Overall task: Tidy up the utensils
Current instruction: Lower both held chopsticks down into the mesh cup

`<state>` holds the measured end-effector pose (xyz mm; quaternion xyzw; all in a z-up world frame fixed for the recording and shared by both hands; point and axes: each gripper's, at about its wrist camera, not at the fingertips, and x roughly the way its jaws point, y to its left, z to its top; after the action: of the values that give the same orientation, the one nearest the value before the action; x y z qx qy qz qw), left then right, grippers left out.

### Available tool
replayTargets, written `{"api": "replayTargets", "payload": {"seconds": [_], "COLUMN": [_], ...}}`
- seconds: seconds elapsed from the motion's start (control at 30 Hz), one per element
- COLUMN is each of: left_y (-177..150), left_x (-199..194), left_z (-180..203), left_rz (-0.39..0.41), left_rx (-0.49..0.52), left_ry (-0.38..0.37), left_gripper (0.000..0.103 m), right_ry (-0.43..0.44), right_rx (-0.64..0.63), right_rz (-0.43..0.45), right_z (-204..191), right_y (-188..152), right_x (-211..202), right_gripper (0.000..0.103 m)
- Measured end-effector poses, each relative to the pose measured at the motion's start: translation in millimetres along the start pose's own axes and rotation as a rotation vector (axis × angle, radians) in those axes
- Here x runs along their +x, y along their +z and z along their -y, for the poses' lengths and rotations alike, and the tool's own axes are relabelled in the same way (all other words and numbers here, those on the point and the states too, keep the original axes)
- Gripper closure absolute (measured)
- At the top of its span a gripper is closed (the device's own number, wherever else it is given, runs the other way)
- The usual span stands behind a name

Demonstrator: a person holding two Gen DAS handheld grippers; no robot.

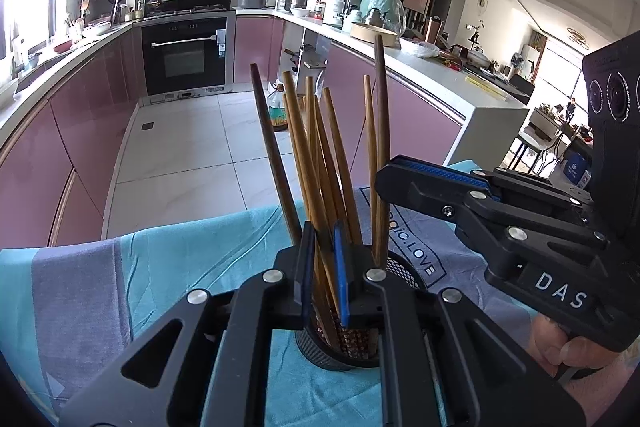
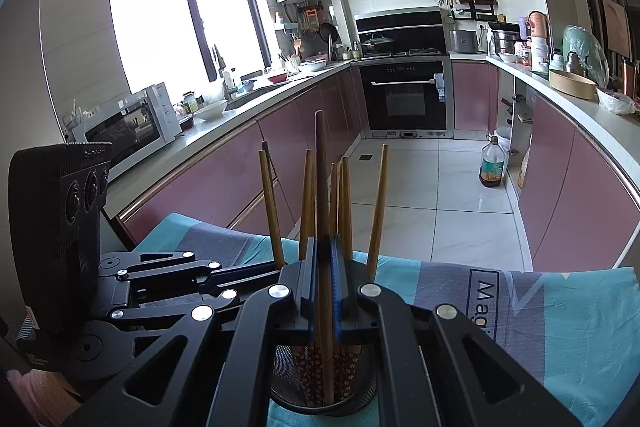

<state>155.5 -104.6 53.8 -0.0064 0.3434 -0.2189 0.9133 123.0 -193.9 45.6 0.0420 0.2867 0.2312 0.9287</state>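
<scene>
A black mesh holder (image 1: 404,267) (image 2: 288,391) stands on the teal and grey cloth (image 1: 180,259) (image 2: 560,327), holding several wooden chopsticks upright. My left gripper (image 1: 323,243) is just above the holder's rim, shut on a light wooden chopstick (image 1: 304,147) that runs between its blue pads into the holder. In the right wrist view the left gripper (image 2: 272,267) comes in from the left. My right gripper (image 2: 323,247) is shut on a dark brown chopstick (image 2: 320,179) whose lower end is inside the holder. It enters the left wrist view from the right (image 1: 390,179), gripping the dark chopstick (image 1: 382,107).
A person's hand (image 1: 560,351) holds the right gripper's handle. Beyond the cloth's far edge lie the tiled floor (image 2: 440,195), pink cabinets, an oven (image 2: 404,99) and an oil bottle (image 2: 491,165). Another dark chopstick (image 1: 272,147) leans left in the holder.
</scene>
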Motion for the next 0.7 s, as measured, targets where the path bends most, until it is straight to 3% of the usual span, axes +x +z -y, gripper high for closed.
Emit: {"api": "replayTargets", "payload": {"seconds": [0.7], "left_y": [-6], "left_x": [7], "left_z": [-5], "left_rz": [-0.008], "left_rx": [0.003], "left_ry": [0.002], "left_gripper": [0.093], "right_ry": [-0.003], "right_rx": [0.01], "right_rz": [-0.014], "right_z": [4], "right_y": [1], "right_x": [13], "right_gripper": [0.098]}}
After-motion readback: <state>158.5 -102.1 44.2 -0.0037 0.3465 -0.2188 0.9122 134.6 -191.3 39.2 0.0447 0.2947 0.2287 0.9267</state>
